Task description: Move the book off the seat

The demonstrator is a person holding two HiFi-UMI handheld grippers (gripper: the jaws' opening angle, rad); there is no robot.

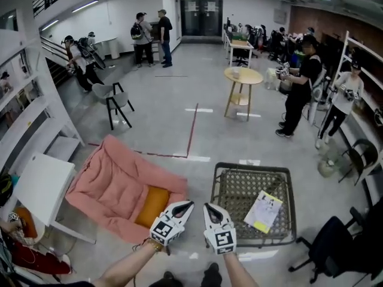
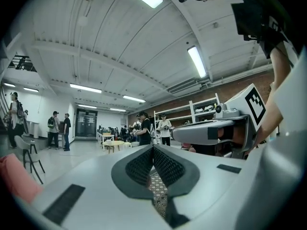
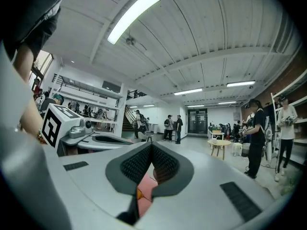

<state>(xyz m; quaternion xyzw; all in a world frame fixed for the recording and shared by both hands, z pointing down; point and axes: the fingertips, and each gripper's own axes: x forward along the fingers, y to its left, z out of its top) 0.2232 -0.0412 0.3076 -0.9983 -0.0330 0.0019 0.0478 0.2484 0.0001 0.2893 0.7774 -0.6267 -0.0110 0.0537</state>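
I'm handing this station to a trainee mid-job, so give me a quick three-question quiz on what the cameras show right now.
1. True or false: the book lies on the woven seat.
2. Pick one. The left claw and the right claw are: A) both open; B) both shut and empty; C) both shut on the book.
3. Fill in: in the head view, the pink lounger sits to the ___ of the woven seat.

Key: 1 true; 2 B; 3 left.
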